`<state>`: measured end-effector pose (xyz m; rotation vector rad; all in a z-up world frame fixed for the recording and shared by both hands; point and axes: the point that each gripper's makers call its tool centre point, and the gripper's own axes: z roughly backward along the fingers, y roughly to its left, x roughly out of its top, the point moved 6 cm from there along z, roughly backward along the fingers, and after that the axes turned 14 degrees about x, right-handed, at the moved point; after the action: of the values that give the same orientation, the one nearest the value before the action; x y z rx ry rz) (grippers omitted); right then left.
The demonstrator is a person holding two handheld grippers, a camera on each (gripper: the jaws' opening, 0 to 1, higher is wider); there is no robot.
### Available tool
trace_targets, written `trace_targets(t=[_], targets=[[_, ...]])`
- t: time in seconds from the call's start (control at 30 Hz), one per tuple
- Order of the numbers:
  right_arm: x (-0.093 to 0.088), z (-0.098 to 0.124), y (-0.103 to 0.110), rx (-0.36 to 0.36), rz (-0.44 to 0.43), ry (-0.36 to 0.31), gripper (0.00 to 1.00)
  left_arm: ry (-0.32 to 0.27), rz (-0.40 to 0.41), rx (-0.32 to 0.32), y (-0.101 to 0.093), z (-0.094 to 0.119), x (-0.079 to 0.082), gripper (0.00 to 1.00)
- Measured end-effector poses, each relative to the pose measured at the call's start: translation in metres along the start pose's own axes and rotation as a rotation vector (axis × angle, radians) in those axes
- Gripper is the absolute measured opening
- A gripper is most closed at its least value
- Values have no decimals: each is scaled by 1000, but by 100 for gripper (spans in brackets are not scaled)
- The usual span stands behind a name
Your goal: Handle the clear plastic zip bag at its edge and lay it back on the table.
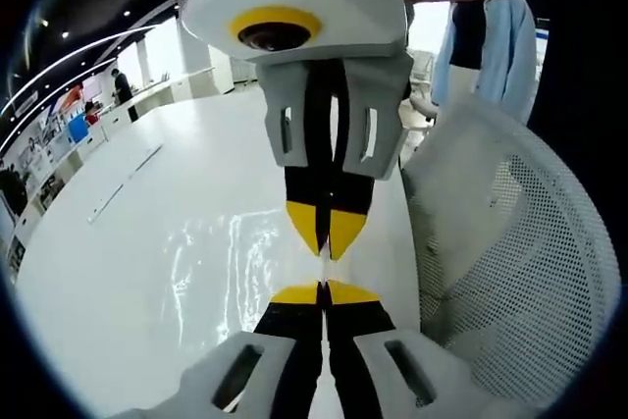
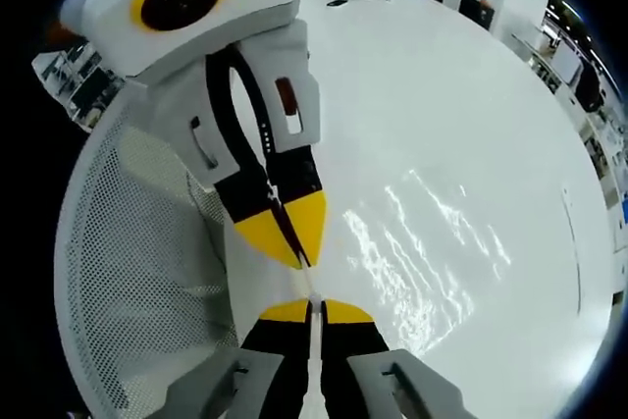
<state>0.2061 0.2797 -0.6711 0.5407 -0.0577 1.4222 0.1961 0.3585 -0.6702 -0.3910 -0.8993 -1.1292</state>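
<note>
White table [image 1: 118,272], bag [image 1: 211,262] pinched both ends.

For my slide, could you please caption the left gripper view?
Both grippers, left and right, pinch the bag edge tip-to-tip above the table.

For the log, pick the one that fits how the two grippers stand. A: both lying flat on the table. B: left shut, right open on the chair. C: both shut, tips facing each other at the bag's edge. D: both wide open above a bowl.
C: the left gripper and right gripper have jaws closed, tips nearly meeting at the edge of the clear bag over the white table.
</note>
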Motion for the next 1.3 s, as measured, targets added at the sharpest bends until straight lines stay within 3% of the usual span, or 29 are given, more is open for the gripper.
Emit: trace_targets(t=[0.53, 0.9, 1.3], targets=[[-8, 2, 3, -1, -48, -13, 0, 5, -7, -2, -3, -2, -1, 0], [-13, -2, 5, -12, -69, 31, 0, 24, -24, 11, -4, -4, 0, 2], [-6, -4, 10, -7, -65, 28, 0, 33, -33, 6, -6, -7, 5, 3]])
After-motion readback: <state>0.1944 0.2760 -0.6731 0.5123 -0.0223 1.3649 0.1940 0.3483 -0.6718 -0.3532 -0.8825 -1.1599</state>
